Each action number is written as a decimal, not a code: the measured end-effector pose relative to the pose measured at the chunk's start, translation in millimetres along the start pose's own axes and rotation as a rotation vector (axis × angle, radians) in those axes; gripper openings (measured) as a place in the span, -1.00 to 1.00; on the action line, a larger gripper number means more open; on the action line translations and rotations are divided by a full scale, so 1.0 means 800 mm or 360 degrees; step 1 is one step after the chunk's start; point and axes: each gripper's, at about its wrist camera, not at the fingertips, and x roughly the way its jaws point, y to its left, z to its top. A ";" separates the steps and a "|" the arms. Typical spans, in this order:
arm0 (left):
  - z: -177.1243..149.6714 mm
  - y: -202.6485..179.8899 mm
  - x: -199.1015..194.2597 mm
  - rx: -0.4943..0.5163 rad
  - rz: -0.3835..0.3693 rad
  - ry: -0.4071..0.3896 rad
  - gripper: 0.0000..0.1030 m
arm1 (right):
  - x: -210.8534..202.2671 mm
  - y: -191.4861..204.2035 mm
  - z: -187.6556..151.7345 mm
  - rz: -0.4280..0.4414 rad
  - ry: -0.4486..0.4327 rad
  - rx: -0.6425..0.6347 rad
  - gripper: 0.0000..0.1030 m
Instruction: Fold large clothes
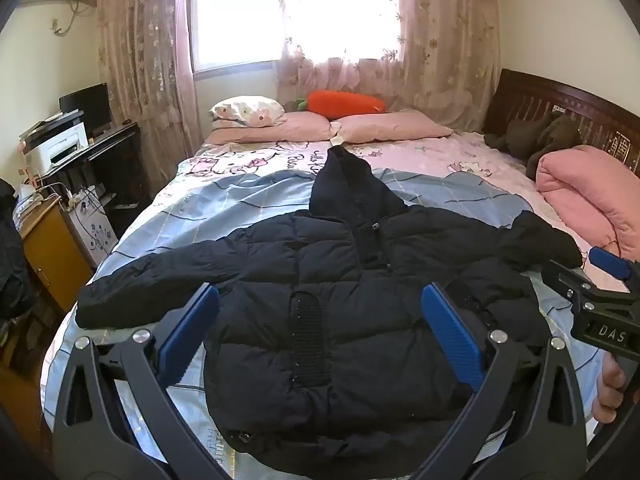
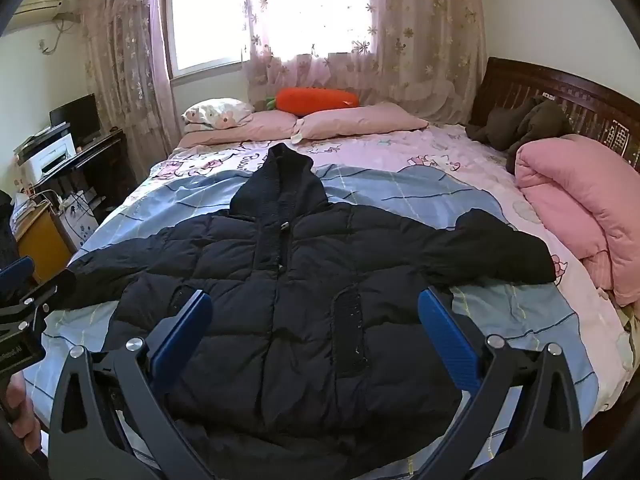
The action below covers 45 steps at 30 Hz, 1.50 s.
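A black hooded puffer jacket [image 1: 320, 280] [image 2: 304, 280] lies flat on the bed, front up, hood toward the pillows and both sleeves spread out sideways. My left gripper [image 1: 320, 328] hovers over its lower left half, jaws wide open with nothing between the blue pads. My right gripper [image 2: 316, 328] hangs above the lower right half, also wide open and holding nothing. Each gripper shows at the edge of the other's view: the right gripper [image 1: 600, 300] past the jacket's right sleeve, the left gripper [image 2: 20, 300] by the left sleeve.
The bed [image 1: 224, 216] has a blue and pink sheet. Pink pillows [image 1: 280, 128] and an orange carrot plush [image 1: 344, 102] lie at its head. A folded pink quilt [image 2: 580, 200] and dark green clothes [image 2: 520, 124] sit at the right. A desk with a printer [image 1: 60, 144] stands left.
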 end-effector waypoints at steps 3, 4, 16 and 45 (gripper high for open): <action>0.000 0.006 0.001 -0.0040 -0.0033 0.0022 0.96 | 0.001 -0.001 0.000 0.0008 0.0005 0.0019 0.97; -0.004 0.007 0.008 -0.0050 -0.0045 0.0033 0.96 | 0.001 -0.001 0.000 0.0010 0.0006 0.0025 0.97; -0.008 -0.008 0.010 0.0016 -0.0013 0.0054 0.96 | 0.006 -0.002 -0.004 0.0010 0.0007 0.0018 0.97; -0.011 -0.011 0.011 0.0059 -0.0034 0.0054 0.96 | 0.009 0.010 -0.014 0.0007 0.0031 -0.0018 0.97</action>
